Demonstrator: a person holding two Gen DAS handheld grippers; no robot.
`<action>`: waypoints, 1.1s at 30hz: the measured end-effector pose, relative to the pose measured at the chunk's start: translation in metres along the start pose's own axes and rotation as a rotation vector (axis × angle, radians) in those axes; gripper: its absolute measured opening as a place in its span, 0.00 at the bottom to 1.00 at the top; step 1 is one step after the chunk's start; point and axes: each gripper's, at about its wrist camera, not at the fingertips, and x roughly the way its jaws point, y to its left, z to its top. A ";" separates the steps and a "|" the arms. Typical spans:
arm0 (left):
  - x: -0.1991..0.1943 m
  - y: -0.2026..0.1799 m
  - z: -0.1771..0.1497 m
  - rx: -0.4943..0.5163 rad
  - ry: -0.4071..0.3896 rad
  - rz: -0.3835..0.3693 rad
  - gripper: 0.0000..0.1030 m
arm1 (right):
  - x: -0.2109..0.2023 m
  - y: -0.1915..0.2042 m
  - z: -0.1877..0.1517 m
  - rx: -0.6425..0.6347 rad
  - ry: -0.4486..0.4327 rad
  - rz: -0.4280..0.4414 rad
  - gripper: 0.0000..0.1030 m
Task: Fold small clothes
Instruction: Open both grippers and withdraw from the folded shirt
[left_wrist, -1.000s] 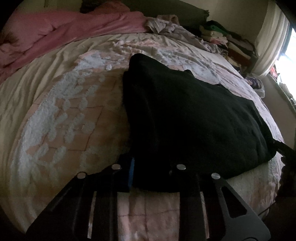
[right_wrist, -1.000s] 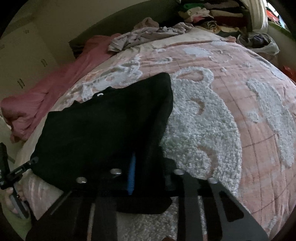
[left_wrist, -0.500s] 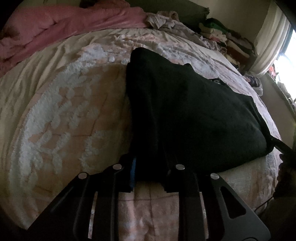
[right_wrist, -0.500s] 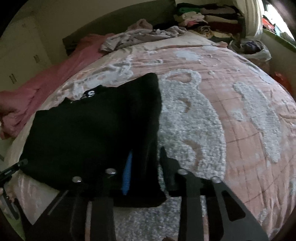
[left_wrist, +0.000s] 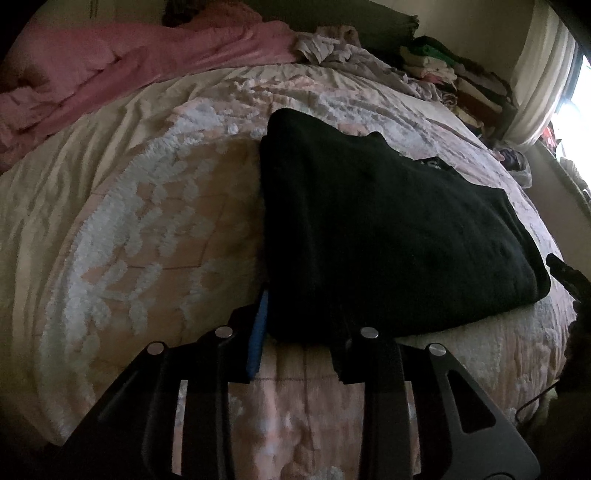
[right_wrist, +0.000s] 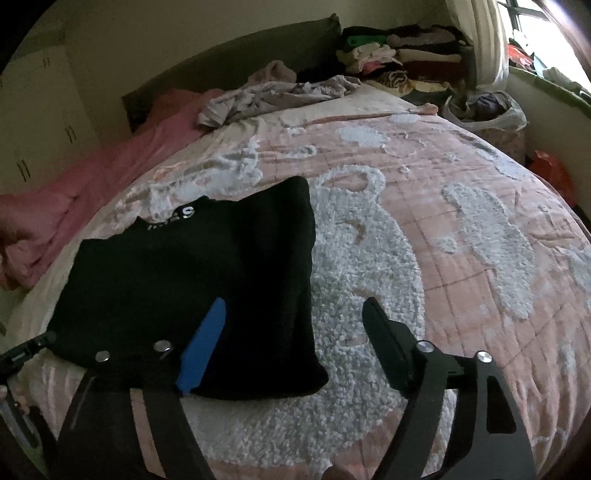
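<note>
While its jaws have just been spreading wide, the right claw (right_wrist: 291, 317) stands open at the bottom of the right wrist view, nothing pinched: the blue-padded finger (right_wrist: 203, 343) lies over the near corner of the black garment (right_wrist: 192, 277), the other over bare bedspread (right_wrist: 461, 236). The left claw (left_wrist: 295, 328) is only narrowly parted, its jaws also easing apart; the garment's near edge sits between them, and whether the pads press it I cannot tell. Folded into a thick, soft rectangle, the garment lies flat in mid-frame, white lettering at its far edge. Tufted white patterns cover the pink quilted bedspread. Crumpled pink bedding (right_wrist: 92, 184) lies upper left.
</note>
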 end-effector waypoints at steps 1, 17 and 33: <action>-0.001 0.000 0.000 0.001 -0.001 0.001 0.20 | -0.001 0.000 0.000 0.002 -0.001 0.000 0.79; -0.018 -0.001 -0.002 0.000 -0.021 0.017 0.41 | -0.025 0.008 -0.003 0.007 -0.048 0.031 0.95; -0.043 0.002 0.000 -0.008 -0.067 0.023 0.67 | -0.048 0.034 -0.007 -0.040 -0.087 0.090 0.95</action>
